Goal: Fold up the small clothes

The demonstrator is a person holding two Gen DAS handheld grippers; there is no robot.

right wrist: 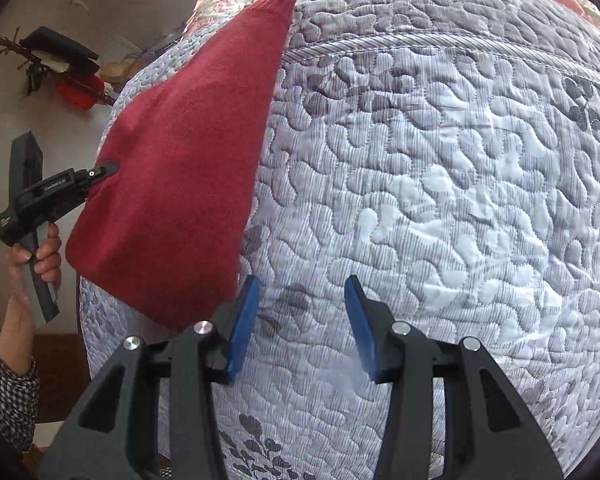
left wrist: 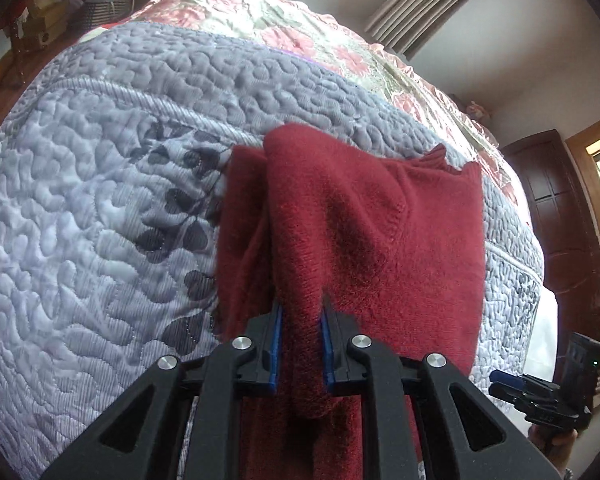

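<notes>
1. My left gripper [left wrist: 300,320] is pinched on the red sweater [left wrist: 372,240]; the cloth is bunched between its blue pads.
2. The sweater hangs partly lifted over the grey quilt [right wrist: 440,200], already doubled on itself, I judge.
3. My right gripper [right wrist: 298,300] stands wide and empty, just beside the sweater's lower edge.
4. What is left, I think: lay it flat, fold again, smooth it.

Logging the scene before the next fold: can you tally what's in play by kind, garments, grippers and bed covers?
Garments: 1, the red sweater, clamped and lifted by the left gripper.
Grippers: 2, left shut on it, the right gripper open and empty.
Bed covers: 2, grey quilt and floral cover.
Total: 5
</notes>
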